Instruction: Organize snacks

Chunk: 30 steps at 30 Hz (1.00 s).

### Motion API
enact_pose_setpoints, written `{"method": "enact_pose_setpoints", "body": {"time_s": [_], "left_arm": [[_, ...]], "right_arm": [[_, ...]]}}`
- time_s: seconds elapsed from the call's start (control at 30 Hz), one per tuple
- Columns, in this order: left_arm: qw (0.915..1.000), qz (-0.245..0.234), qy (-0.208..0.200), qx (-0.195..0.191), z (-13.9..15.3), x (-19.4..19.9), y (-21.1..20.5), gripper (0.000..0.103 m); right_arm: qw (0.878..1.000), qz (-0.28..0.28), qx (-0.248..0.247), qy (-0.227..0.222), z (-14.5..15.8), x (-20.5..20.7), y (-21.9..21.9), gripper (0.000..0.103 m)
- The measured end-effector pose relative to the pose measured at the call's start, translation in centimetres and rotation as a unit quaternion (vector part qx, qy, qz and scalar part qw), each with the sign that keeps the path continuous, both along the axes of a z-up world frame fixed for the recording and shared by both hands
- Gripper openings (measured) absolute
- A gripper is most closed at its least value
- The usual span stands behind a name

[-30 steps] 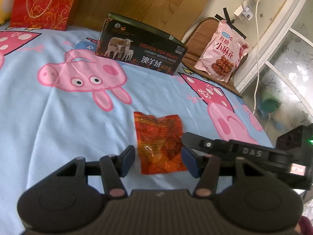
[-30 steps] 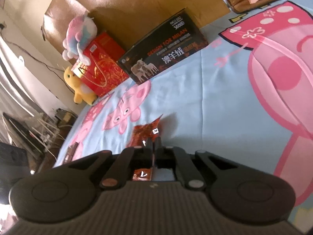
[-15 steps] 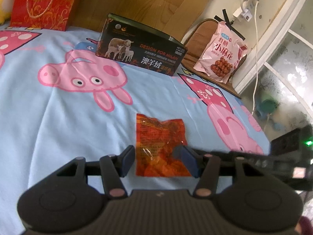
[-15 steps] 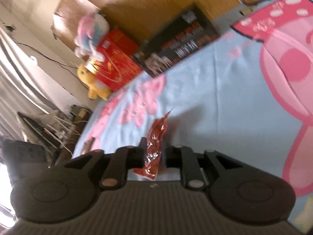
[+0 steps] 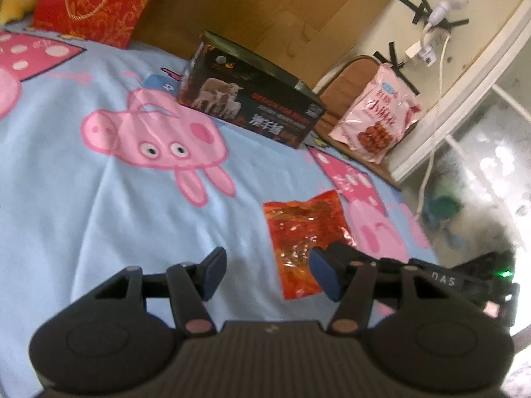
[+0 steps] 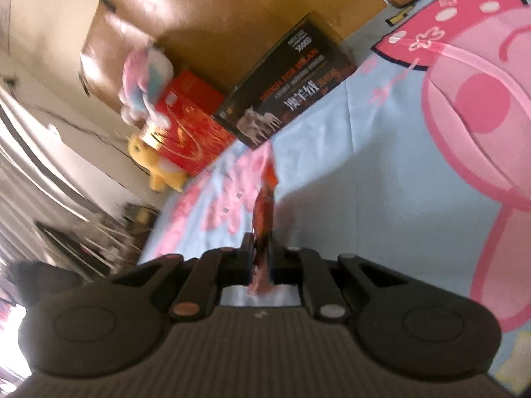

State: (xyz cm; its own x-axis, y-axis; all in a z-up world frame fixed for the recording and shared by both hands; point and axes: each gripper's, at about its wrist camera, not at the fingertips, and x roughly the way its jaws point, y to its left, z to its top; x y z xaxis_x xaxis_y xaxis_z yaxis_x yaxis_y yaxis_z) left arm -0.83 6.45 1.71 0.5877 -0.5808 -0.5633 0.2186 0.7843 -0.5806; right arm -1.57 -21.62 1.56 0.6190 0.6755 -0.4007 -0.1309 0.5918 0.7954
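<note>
Since a second ago the orange snack packet (image 5: 303, 232) has slid from the lower middle of the left wrist view toward the lower right, and in the right wrist view it now stands on edge. The right gripper (image 6: 260, 258) pinches the packet's near end at the frame's lower centre. The left gripper (image 5: 265, 273) hangs with its jaws apart and opening, nothing pressed between them. The packet lies over the blue pig-print sheet (image 5: 99, 205). A dark box (image 5: 252, 112) sits above centre, a pink snack bag (image 5: 375, 119) upper right.
</note>
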Motion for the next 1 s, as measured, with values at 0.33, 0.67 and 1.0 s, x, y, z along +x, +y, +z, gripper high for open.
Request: {"method": "enact_pose_setpoints", "body": {"time_s": [0.33,0.67,1.0], "left_arm": [[0.9959,-0.039,-0.019,-0.080,2.3,1.4,-0.3,0.034],[0.9959,-0.008,-0.090,-0.001,7.7,8.3,-1.1,0.025],[0.9933,0.019,-0.099,0.057,8.1,19.0,-3.7,0.026]], "right_arm": [[0.986,0.021,0.164,-0.001,1.1,1.4,-0.8,0.010],[0.995,0.023,0.081,-0.059,5.7,7.3,1.1,0.010],[0.991,-0.006,-0.074,-0.114,7.9,17.1,3.2,0.014]]}}
